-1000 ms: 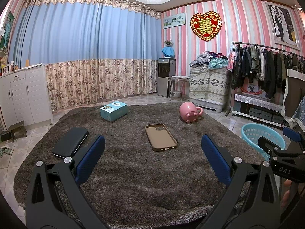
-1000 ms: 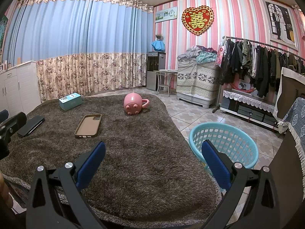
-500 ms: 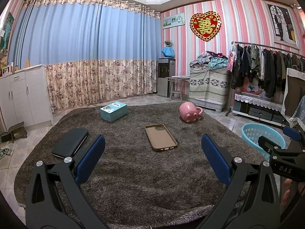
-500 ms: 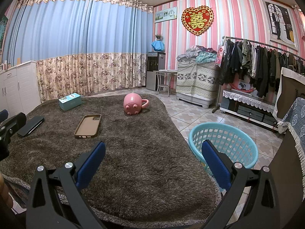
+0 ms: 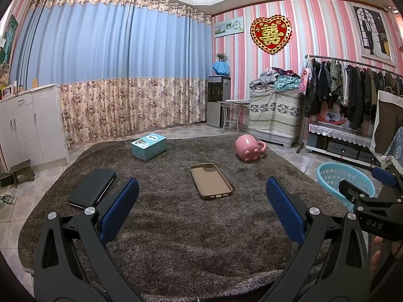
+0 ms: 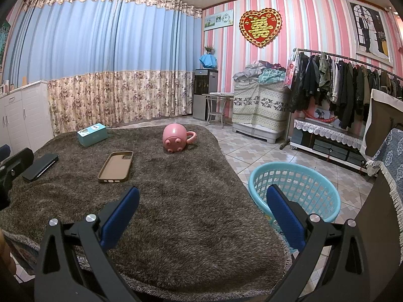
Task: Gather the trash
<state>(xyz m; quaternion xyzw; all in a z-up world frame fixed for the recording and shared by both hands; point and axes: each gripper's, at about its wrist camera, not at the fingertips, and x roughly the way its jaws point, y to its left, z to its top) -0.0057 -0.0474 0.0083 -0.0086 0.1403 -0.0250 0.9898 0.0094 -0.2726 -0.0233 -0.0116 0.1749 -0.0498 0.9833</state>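
1. Shaggy brown carpet [image 5: 176, 226] covers the raised surface in front of you; four things lie on it, well apart from each other: a teal box [image 5: 148, 146] at the far left, a pink mug [image 5: 248, 148] tipped on its side at the far right, a tan phone case [image 5: 210, 180] in the middle with its open side up, and a flat black case [image 5: 92, 191] near the left edge.
2. Your left hand-held gripper [image 5: 201, 209] hangs above the near carpet with its jaws wide apart and nothing between them. Your right hand-held gripper [image 6: 202, 212] is the same, spread and empty.
3. Off the right edge of the carpet, lower down on the tiled floor, stands the blue basket [image 6: 325, 211], likely where the things belong.
4. Nearest your left gripper is the phone case. It looks light and bendy; pinch one long rim, since the pile leaves little room under it.
5. By its look the box is light cardboard and would crush if squeezed hard; take it across its short sides.
6. Expect the mug to be the heaviest and the smoothest, and it may roll. Grip the handle or the rim.
7. Compared with a second ago nothing differs: every thing lies in the same place, and both grippers hover just as open.
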